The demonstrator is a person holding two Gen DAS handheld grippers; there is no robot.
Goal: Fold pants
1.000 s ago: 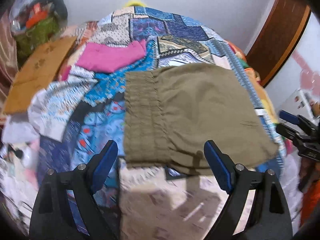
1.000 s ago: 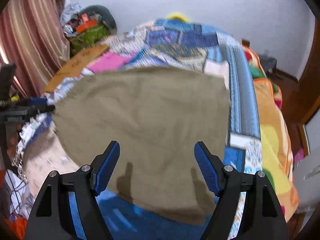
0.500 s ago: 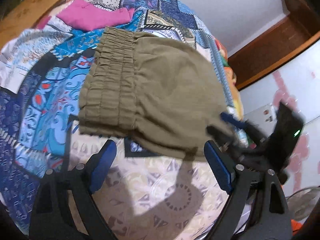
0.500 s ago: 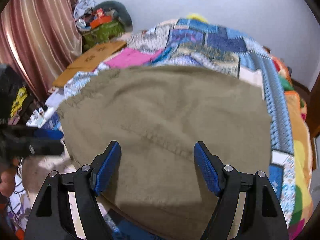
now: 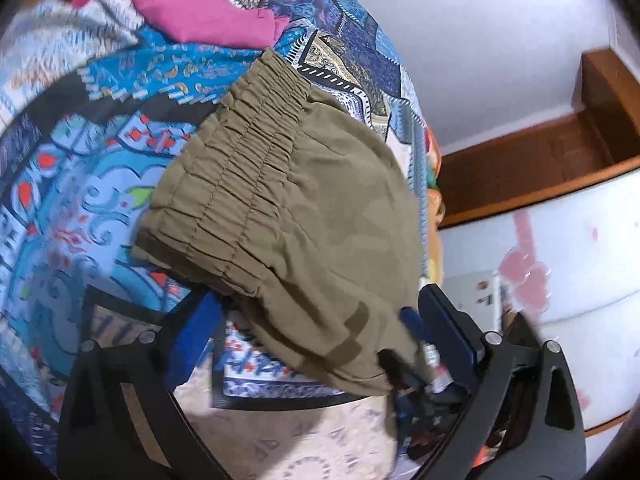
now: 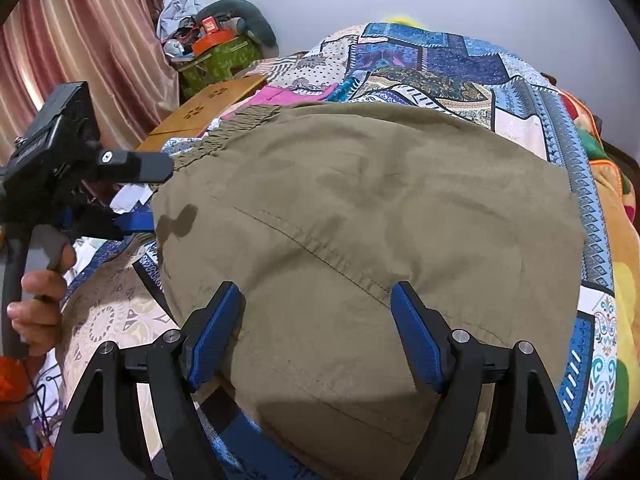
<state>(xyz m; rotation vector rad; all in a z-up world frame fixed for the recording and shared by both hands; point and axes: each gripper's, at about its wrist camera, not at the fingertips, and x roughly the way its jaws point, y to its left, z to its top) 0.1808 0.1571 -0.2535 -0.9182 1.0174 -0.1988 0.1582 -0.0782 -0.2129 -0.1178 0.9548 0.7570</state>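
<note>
Left wrist view: olive-green pants [image 5: 304, 216] folded into a compact bundle, filling the middle of the frame on a patchwork bedspread [image 5: 72, 184]. Elastic gathered waistband [image 5: 240, 160] running from upper centre down toward the left. Left gripper [image 5: 320, 332] at the bottom, fingers spread wide apart, straddling the bundle's lower edge, holding nothing; left finger [image 5: 196, 340] beside the waistband corner, blurred. Right gripper [image 5: 420, 364] just inside the right finger at lower right, too blurred to read. Pink garment [image 5: 208, 12] at upper left on the bedspread, well apart from the pants. White wall and brown wooden trim [image 5: 540, 160] at right.

Right wrist view: same pants [image 6: 360, 220] covering most of the centre, a stitched seam crossing diagonally. Right gripper [image 6: 318, 336] at the bottom, blue-padded fingers wide apart over the near edge of the cloth, nothing clamped between them. Left gripper [image 6: 132, 196] at mid left, touching the pants' left edge near the waistband, held by a hand [image 6: 40, 300] at lower left. Striped curtain [image 6: 80, 40] at upper left; green box [image 6: 216, 60] with clutter beside it; tan board [image 6: 204, 108] below that.
</note>
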